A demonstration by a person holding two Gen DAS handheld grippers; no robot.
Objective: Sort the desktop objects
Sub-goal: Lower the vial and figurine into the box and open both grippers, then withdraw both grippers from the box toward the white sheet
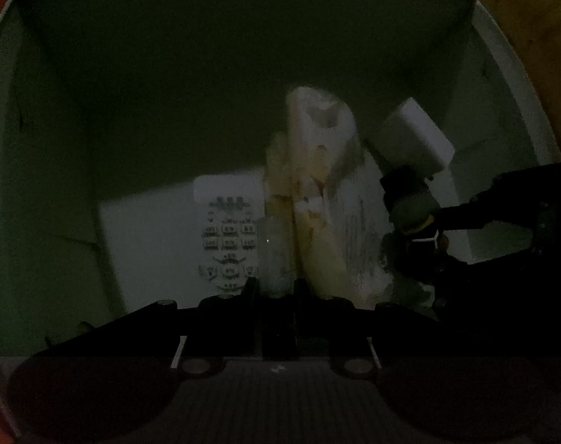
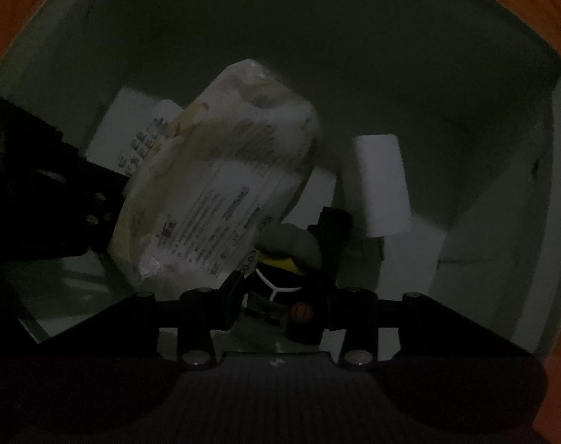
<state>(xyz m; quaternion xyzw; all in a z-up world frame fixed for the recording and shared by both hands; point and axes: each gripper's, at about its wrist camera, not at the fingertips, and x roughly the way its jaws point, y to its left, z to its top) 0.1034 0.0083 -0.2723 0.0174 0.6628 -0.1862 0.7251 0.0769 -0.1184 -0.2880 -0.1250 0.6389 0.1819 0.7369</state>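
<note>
My left jaws [image 1: 276,288] are pressed nearly together, pinching the near end of a clear bag [image 1: 317,192] of pale snacks. My right jaws [image 2: 278,299] pinch a small dark toy figure [image 2: 284,262] with a grey cap. Both reach down into a white bin [image 1: 58,148] on the orange surface [image 2: 17,11]. To do this well, I judge each thing should be lowered until it rests on the floor before letting go, the bag beside the box, not over it. Counted in the bin: one bag, one figure, one flat printed white box [image 1: 221,229], one plain white block [image 2: 382,185].
</note>
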